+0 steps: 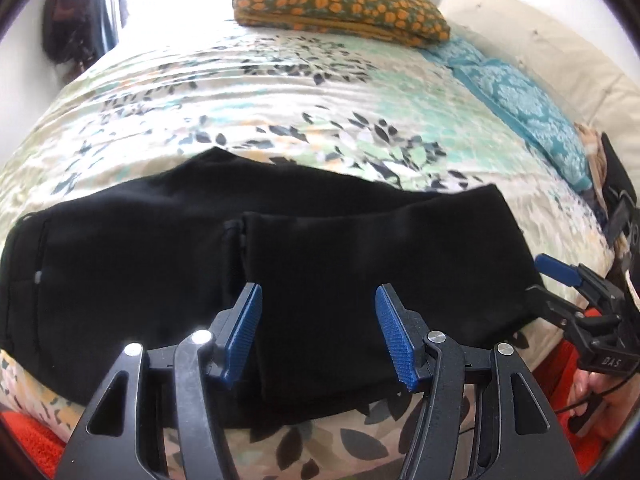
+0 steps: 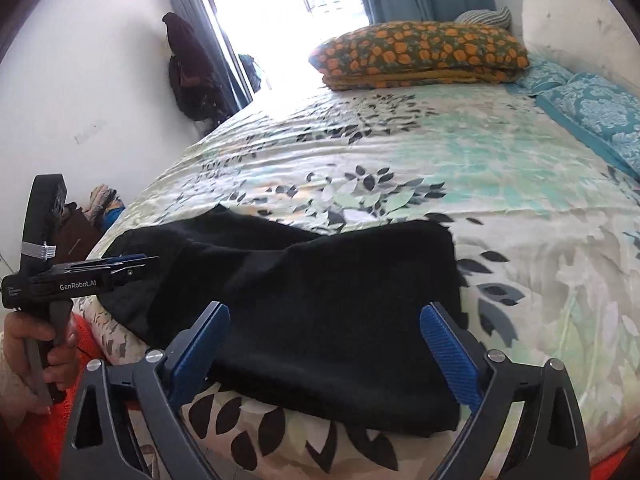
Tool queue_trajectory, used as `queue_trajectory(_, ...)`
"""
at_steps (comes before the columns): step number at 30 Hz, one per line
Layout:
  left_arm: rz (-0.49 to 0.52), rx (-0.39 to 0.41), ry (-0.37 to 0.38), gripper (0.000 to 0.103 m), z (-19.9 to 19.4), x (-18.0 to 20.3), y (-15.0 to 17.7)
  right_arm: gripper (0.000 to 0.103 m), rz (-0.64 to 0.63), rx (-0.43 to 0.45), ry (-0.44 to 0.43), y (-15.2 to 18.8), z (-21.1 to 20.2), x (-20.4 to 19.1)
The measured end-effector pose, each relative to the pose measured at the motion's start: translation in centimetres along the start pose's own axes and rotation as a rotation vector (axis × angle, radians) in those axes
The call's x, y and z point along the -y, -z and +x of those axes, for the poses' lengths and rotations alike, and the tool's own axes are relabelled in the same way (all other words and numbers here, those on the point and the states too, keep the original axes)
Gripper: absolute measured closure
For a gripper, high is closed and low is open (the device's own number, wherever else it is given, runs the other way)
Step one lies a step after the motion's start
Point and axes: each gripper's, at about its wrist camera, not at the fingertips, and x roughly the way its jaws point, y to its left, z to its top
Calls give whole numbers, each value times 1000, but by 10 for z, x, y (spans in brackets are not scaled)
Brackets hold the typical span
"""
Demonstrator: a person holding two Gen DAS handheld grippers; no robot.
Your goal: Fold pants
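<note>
Black pants [image 1: 160, 248] lie folded across the near edge of the bed, with one layer lapped over another in the middle. My left gripper [image 1: 318, 296] hovers over their near edge, open, blue pads apart with only cloth behind them. In the right wrist view the pants [image 2: 320, 280] fill the lower middle, and my right gripper [image 2: 325, 312] stands open and wide above their right end. The right gripper [image 1: 544, 280] also shows at the far right, beside the pants' right edge. The left gripper [image 2: 152, 260], held by a hand [image 2: 56, 360], points at the pants' left part.
The floral bedspread [image 2: 440, 152] stretches away behind the pants. An orange-flowered pillow [image 2: 420, 52] lies at the far end, teal pillows [image 2: 592, 108] and a cream headboard [image 2: 576, 20] to the right. Dark clothes [image 2: 188, 76] hang by the bright window. An orange-red rug [image 1: 24, 440] lies below the bed edge.
</note>
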Motion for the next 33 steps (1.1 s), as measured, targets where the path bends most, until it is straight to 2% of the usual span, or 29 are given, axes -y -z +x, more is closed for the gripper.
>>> queue_trajectory(2,12,-109,-33,41,29,1,7,23,-3,-152,19,14,33,1)
queue_trajectory(3,4,-135,-30,42,38,0,10,23,-13,-159,29,19,38,1)
queue_trajectory(6,22,-105,-33,41,29,2,12,23,-50,-122,43,15,30,-5)
queue_trajectory(8,0,-84,-17,41,17,-2,9,22,-37,-51,34,12,13,-5)
queue_trajectory(10,-47,-40,-10,33,0,-13,4,18,-25,-2,15,10,0,-3)
queue_trajectory(13,-159,19,3,31,-23,-42,-3,9,-17,45,37,12,-12,-1)
queue_trajectory(20,-430,118,-17,31,-59,-126,-10,9,33,49,69,8,-13,11)
queue_trajectory(29,-619,173,-103,30,-83,-207,7,9,-32,60,77,9,-14,-2)
queue_trajectory(33,-666,181,-130,30,-90,-229,14,9,-35,57,79,11,-13,-2)
